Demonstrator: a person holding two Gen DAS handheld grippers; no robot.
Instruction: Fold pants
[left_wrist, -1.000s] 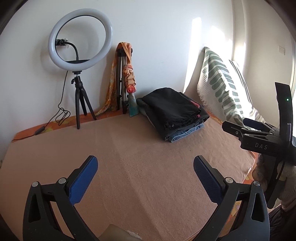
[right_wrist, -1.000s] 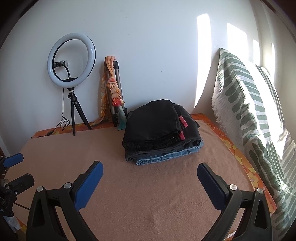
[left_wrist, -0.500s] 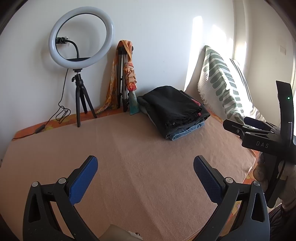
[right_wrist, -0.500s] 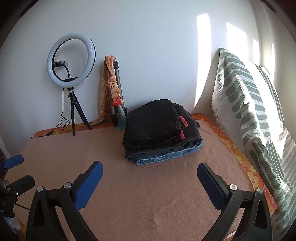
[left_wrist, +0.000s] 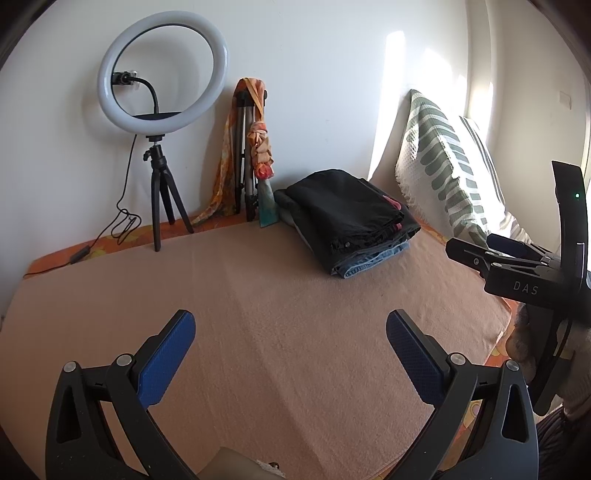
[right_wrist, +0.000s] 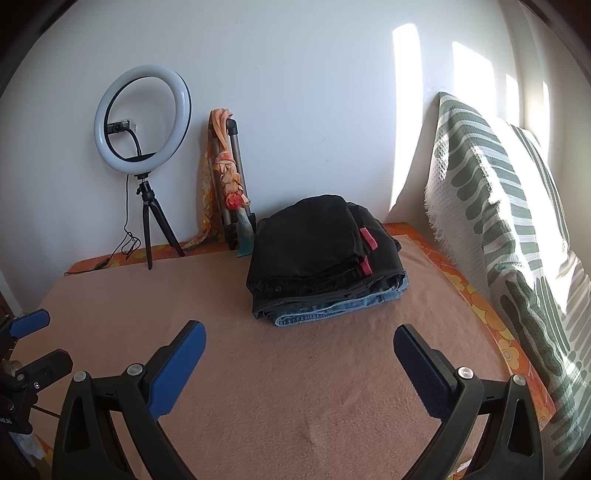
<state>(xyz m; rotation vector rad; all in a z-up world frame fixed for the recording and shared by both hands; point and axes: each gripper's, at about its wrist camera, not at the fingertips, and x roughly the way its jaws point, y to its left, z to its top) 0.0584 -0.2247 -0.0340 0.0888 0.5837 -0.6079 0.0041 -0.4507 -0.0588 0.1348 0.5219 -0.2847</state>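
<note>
Right wrist view: right gripper (right_wrist: 299, 354) jaws wide apart, nothing held, over bare blanket (right_wrist: 295, 398). Left wrist view: left gripper (left_wrist: 290, 343) likewise spread and empty. Stack (right_wrist: 325, 266) of folded pants sits at the far right of the bed, near the wall, just beside the pillow (right_wrist: 509, 229); black pairs on top, denim at the bottom. Ring light (left_wrist: 162, 70) stands far left, well apart.

Judgement: no unfolded pair in view; step looks like fetching one or finishing. If laying a new pair out, spread it flat on the near blanket, pinch the waistband at both corners, keep seams aligned.
</note>
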